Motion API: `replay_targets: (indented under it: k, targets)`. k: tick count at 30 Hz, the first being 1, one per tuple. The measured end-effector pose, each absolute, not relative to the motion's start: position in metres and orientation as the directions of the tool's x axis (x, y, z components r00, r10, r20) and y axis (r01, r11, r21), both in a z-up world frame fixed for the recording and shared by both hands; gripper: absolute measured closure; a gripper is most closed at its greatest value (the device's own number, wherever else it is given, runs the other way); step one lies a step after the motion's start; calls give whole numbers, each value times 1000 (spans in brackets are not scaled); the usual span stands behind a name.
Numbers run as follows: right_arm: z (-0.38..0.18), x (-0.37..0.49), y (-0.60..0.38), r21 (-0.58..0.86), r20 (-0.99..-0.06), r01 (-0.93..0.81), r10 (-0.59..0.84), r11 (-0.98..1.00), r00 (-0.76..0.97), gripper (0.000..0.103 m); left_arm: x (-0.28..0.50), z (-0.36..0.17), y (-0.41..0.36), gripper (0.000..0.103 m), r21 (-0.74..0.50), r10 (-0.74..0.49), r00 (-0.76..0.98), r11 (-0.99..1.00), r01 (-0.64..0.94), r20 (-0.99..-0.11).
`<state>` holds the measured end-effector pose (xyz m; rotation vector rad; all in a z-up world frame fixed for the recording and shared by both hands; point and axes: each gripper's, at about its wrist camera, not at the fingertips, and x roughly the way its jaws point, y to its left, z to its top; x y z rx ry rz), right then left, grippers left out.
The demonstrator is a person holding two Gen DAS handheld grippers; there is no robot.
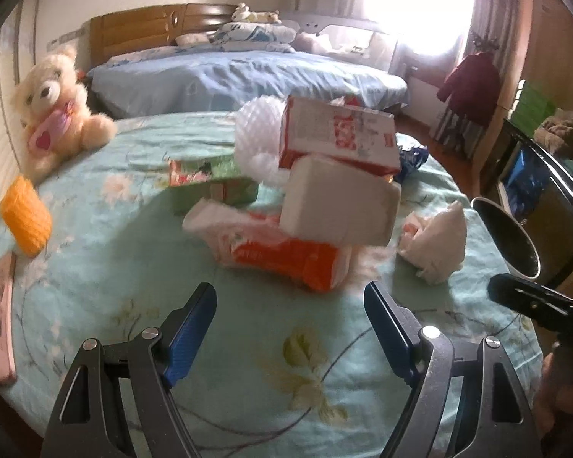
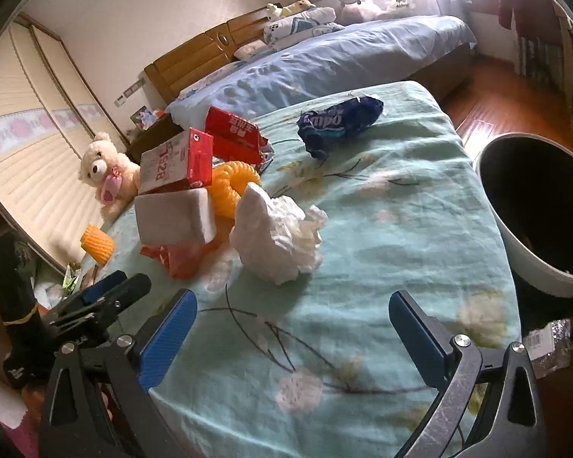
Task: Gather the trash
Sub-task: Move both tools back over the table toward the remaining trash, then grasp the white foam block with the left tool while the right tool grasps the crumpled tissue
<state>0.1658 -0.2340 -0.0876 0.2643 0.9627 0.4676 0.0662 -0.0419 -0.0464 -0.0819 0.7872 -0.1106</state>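
The left gripper (image 1: 290,305) hangs over a pale green floral bedspread (image 1: 248,343) with its blue-padded jaws spread wide and nothing between them; the right gripper (image 2: 292,309) is likewise released and empty, just beside it. The trash lies heaped ahead of both: a crumpled white tissue wad (image 2: 277,236), a white rectangular foam block (image 2: 174,215) with a red-and-white carton (image 2: 177,166) resting on top, an orange-and-white plastic packet (image 1: 282,250) beneath the block, and a green-and-red flat box (image 1: 214,183) behind. A crushed dark blue wrapper (image 2: 340,120) lies apart, farther across the bedspread. A round bin with a dark inside (image 2: 534,210) stands off the bed's right edge. A cream teddy bear (image 1: 53,103) sits at the left.
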Motion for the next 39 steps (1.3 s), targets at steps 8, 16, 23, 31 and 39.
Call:
replay_targets:
  k: [8,16,23,31,39]
  targets:
    - [-94,191,-223,415,-720,-276,498,867,483,5,108,-42,-42,25,-82,-139,713,990,114,-687]
    - [-109,202,-215,445,-732,-266,518,855,443,56,148,-58,-36,78,-47,-148,717,986,159,-681]
    - [-100,192,-223,435,-720,-270,511,859,469,64,139,-62,-36,97,-72,-203,705,975,211,-680]
    - [-91,178,-252,435,-712,-231,489,870,504,64,120,-67,-30,83,-166,-240,659,971,174,-713]
    - [-95,174,-276,441,-718,-168,459,882,524,64,143,-68,-64,31,-190,-222,646,974,121,-730]
